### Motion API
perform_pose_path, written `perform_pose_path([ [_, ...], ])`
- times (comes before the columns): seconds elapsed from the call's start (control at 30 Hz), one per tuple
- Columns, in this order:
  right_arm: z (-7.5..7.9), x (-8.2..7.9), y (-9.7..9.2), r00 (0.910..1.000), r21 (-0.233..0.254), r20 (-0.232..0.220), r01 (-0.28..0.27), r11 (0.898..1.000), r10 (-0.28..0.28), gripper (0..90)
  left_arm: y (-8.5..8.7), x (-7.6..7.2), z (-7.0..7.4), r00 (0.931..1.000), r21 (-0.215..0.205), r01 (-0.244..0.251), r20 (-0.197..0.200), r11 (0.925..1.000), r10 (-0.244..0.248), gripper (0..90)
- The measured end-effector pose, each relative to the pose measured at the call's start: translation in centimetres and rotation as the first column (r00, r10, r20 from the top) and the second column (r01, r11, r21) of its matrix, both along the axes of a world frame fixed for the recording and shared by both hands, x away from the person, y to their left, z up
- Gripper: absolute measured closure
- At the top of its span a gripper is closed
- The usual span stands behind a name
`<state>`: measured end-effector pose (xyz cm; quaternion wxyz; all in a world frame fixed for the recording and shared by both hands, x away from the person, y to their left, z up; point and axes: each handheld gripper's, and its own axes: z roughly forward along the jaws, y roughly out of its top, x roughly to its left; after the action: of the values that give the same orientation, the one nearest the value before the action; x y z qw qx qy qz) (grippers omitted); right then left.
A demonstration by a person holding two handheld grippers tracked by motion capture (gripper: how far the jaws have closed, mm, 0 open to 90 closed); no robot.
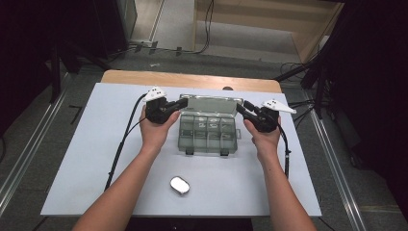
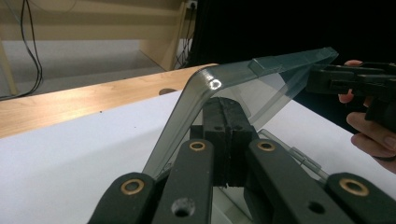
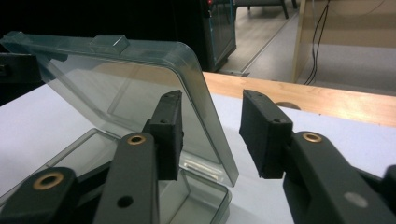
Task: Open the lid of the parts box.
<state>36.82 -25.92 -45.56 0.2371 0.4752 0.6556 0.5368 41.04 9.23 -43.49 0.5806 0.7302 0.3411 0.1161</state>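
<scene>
the table was covered by a white sheet, with a strip of bare wood showing along its far edge. near the middle of the sheet sat a smoky clear box with rows of small compartments, its two latches facing the person. its lid stood raised at the far side, tilted up from the hinge. in the left gripper view the lid leaned across the frame, rounded corner uppermost; in the right gripper view the lid rose steeply over the open tray. the person's forearms came in from below, one hand on each side of the box. the left gripper reached to the lid's left end; in its own view the left gripper had its jaws pressed together, pads meeting, with the lid's left edge right at them, though whether the edge was pinched between the pads could not be told. the right gripper reached to the lid's right end; in its own view the right gripper had its jaws apart, straddling the lid's side edge, one pad behind the plastic and the other clear of it, not pressing. close to the near edge of the sheet, well apart from the box, lay a small white oval thing.
</scene>
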Motion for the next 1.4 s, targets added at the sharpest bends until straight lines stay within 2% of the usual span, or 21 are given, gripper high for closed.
perform_pose_path([
  [0.23, 0.4, 0.3, 0.4, 0.9993, -0.012, 0.037, 0.005, 1.0, -0.005, 70.3, 0.0, 0.5, 0.4, 0.9998, -0.005, -0.013, 0.012, 0.9999, 0.013, 89.4],
  [0.47, 0.8, 0.7, 0.6, 0.9983, 0.015, 0.034, 0.047, 0.999, -0.047, 78.1, 0.0, 0.8, 0.5, 0.9998, 0.002, -0.014, 0.011, 0.9999, 0.014, 89.3],
  [0.57, 0.9, 0.9, 0.6, 0.998, 0.029, 0.018, 0.06, 0.998, -0.061, 78.9, 0.2, 0.4, 0.6, 1.0, -0.005, 0.002, -0.005, 1.0, -0.002, 88.6],
  [0.6, 0.9, 0.9, 0.7, 0.9978, 0.025, 0.017, 0.063, 0.998, -0.063, 79.0, 0.2, 0.1, 0.7, 1.0, -0.005, -0.001, 0.002, 1.0, 0.001, 85.1],
  [0.67, 0.9, 1.1, 0.7, 0.9976, 0.024, 0.017, 0.066, 0.998, -0.066, 79.2, 0.6, -0.5, 0.9, 0.9998, -0.004, 0.0, 0.02, 1.0, 0.0, 83.7],
  [0.77, 0.9, 1.3, 0.7, 0.9975, 0.027, 0.01, 0.07, 0.997, -0.07, 79.4, 1.0, -0.8, 0.8, 0.999, 0.018, -0.028, 0.035, 0.9994, 0.028, 80.1],
  [0.83, 1.0, 1.5, 0.7, 0.9973, 0.024, 0.007, 0.073, 0.997, -0.073, 79.6, 1.5, -0.3, 0.1, 0.9973, 0.034, -0.073, 0.013, 0.9968, 0.072, 76.6],
  [0.87, 1.0, 1.5, 0.7, 0.9973, 0.024, 0.007, 0.073, 0.997, -0.073, 79.6, 1.5, -0.3, 0.1, 0.9973, 0.034, -0.073, 0.013, 0.9968, 0.072, 74.3],
  [0.9, 1.0, 1.6, 0.7, 0.9969, 0.017, 0.007, 0.078, 0.997, -0.078, 80.0, 1.5, 0.3, -0.6, 0.9955, 0.043, -0.092, -0.018, 0.9948, 0.093, 72.2],
  [0.97, 1.0, 1.7, 0.8, 0.9968, 0.02, 0.004, 0.079, 0.997, -0.079, 80.1, 1.5, 0.9, -1.1, 0.9935, 0.05, -0.1, -0.049, 0.9937, 0.103, 69.4],
  [1.03, 1.0, 1.8, 0.8, 0.9965, 0.019, 0.003, 0.084, 0.996, -0.084, 80.3, 1.2, 1.4, -1.5, 0.9914, 0.073, -0.111, -0.06, 0.9911, 0.116, 67.9],
  [1.1, 1.0, 2.0, 0.8, 0.9963, 0.02, -0.001, 0.086, 0.996, -0.086, 80.4, 1.0, 1.6, -1.6, 0.9901, 0.08, -0.121, -0.063, 0.9894, 0.126, 67.9],
  [1.17, 1.0, 2.2, 0.8, 0.9959, 0.023, -0.005, 0.091, 0.996, -0.091, 80.4, 0.5, 2.2, -2.0, 0.9891, 0.124, -0.123, -0.066, 0.9846, 0.132, 68.1],
  [1.27, 1.1, 2.5, 0.9, 0.9951, 0.018, -0.014, 0.098, 0.995, -0.097, 80.8, 0.0, 2.5, -2.4, 0.989, 0.164, -0.129, -0.051, 0.978, 0.139, 70.7],
  [1.4, 1.2, 2.9, 0.9, 0.9944, 0.009, -0.02, 0.104, 0.995, -0.104, 81.3, -0.3, 2.8, -3.2, 0.9878, 0.194, -0.135, -0.05, 0.9717, 0.147, 75.9],
])
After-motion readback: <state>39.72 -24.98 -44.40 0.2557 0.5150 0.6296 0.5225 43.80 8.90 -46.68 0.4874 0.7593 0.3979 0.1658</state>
